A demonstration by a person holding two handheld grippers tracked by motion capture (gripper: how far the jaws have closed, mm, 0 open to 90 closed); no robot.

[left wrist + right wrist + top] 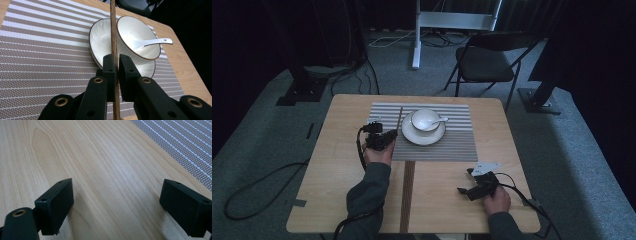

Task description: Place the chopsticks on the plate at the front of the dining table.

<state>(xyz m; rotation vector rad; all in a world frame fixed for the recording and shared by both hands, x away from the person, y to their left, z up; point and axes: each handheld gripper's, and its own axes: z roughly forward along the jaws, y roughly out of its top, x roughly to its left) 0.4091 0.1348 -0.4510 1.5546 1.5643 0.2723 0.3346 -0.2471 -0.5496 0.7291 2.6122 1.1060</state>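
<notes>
My left gripper [387, 136] [116, 58] is shut on a thin brown wooden stick [400, 117] [113, 30], which runs from between its jaws towards the far side. It hovers at the left edge of a striped placemat [452, 135] [37, 50]. Just right of the stick, a white bowl [426, 119] [140, 37] sits on a white saucer [422, 137] [100, 40], with a white spoon [439, 121] [155, 41] resting in it. My right gripper [464, 181] [116, 195] stands open over bare wood near the table's front right, nothing between its jaws.
A dark strip [408, 195] runs down the wooden table [337, 190] from the placemat to the front edge. Beyond the table stand a black folding chair [489, 60] and a white stand [417, 35]. Cables [257, 190] lie on the grey carpet.
</notes>
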